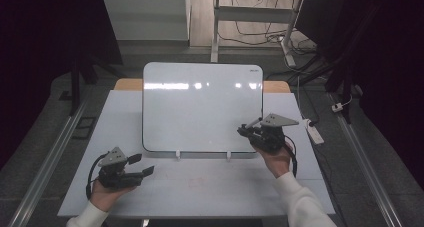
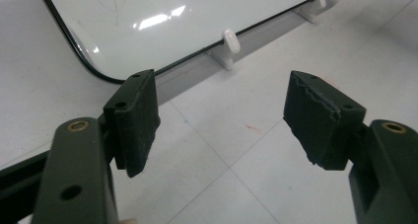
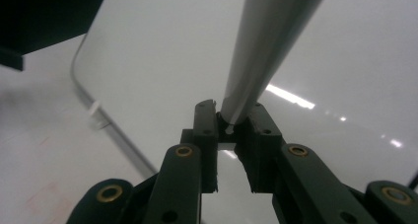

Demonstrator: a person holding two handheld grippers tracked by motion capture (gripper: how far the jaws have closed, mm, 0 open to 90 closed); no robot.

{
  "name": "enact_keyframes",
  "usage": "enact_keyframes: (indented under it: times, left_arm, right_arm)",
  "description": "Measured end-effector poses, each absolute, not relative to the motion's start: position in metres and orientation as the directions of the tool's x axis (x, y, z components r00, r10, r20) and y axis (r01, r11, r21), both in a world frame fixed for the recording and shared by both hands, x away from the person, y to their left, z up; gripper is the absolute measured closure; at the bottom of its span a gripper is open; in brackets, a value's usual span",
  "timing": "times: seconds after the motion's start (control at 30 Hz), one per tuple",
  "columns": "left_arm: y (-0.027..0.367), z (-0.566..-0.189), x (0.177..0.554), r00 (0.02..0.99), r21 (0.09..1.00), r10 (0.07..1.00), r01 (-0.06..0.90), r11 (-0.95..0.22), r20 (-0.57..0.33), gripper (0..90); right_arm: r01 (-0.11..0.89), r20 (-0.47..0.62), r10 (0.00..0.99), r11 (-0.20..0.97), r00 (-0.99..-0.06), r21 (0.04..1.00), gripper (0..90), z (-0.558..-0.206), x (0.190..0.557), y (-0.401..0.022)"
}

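- Right gripper (image 3: 231, 130), black two-jaw tool in the person's right hand, pinching a slim grey marker-like pen (image 3: 268, 41) at its lower end; pen rising past the jaws, in front of the glossy face of the white rounded-corner whiteboard (image 1: 200, 104), near the board's lower right corner.
- Left gripper (image 2: 222, 120), same black build, jaws spread with nothing between them, hovering over the pale tabletop (image 1: 200, 187) just in front of the board's lower left corner.
- Risk, judged: short grip near the pen's end, so a push against the board could pivot the pen or slide it out of the pads.
- Risk, judged: board leaning on a white rail with small pegs (image 2: 230, 40); heavy pressure could tip it back or shift it, with no support from the free gripper.
- Risk, judged: steep pen angle could give a skipped or smeared stroke.
- Count: two grippers, one pen, one whiteboard, two white pegs in the high view, one table.
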State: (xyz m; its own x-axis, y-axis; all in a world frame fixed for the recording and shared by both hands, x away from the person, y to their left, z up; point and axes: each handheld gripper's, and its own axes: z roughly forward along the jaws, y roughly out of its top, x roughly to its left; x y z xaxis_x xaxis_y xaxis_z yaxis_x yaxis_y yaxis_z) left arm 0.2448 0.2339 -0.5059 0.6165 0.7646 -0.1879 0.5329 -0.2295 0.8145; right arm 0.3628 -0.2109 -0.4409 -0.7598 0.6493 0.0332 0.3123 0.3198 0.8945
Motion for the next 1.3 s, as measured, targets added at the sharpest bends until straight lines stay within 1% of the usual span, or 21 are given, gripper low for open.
enact_keyframes:
  times: [0.07,0.27,0.4,0.5,0.63,0.83,1.0,1.17,1.3]
  left_arm:
    - [0.233,-0.505,0.244,0.615,0.818,0.766,0.529,-0.225,-0.188,30.5]
    - [0.232,-0.501,0.244,0.614,0.828,0.765,0.520,-0.208,-0.194,31.0]
    - [0.230,-0.502,0.245,0.618,0.827,0.765,0.516,-0.222,-0.180,31.4]
    - [0.229,-0.501,0.244,0.621,0.829,0.760,0.517,-0.213,-0.192,31.4]
    - [0.221,-0.497,0.246,0.636,0.832,0.750,0.506,-0.227,-0.182,31.4]
    - [0.201,-0.488,0.250,0.677,0.838,0.715,0.482,-0.254,-0.172,32.7]
    - [0.178,-0.476,0.254,0.723,0.851,0.674,0.443,-0.283,-0.152,34.8]
    - [0.147,-0.460,0.261,0.782,0.867,0.611,0.385,-0.316,-0.125,38.4]
    - [0.124,-0.451,0.267,0.813,0.877,0.574,0.344,-0.335,-0.100,42.9]
  right_arm:
    - [0.325,0.062,0.624,0.317,-0.779,0.891,77.5,-0.446,0.352,-0.208]
    - [0.337,0.095,0.580,0.326,-0.809,0.883,77.5,-0.452,0.338,-0.201]
    - [0.335,0.107,0.536,0.348,-0.837,0.876,77.5,-0.459,0.327,-0.195]
    - [0.337,0.108,0.526,0.361,-0.843,0.870,77.5,-0.462,0.324,-0.193]
    - [0.336,0.110,0.515,0.370,-0.850,0.866,77.5,-0.463,0.321,-0.191]
    - [0.341,0.122,0.495,0.380,-0.860,0.860,77.4,-0.467,0.318,-0.184]
    - [0.349,0.138,0.477,0.388,-0.868,0.853,77.5,-0.471,0.317,-0.176]
    - [0.361,0.166,0.448,0.394,-0.878,0.845,77.5,-0.476,0.317,-0.165]
    - [0.373,0.186,0.435,0.394,-0.881,0.840,77.5,-0.480,0.317,-0.158]
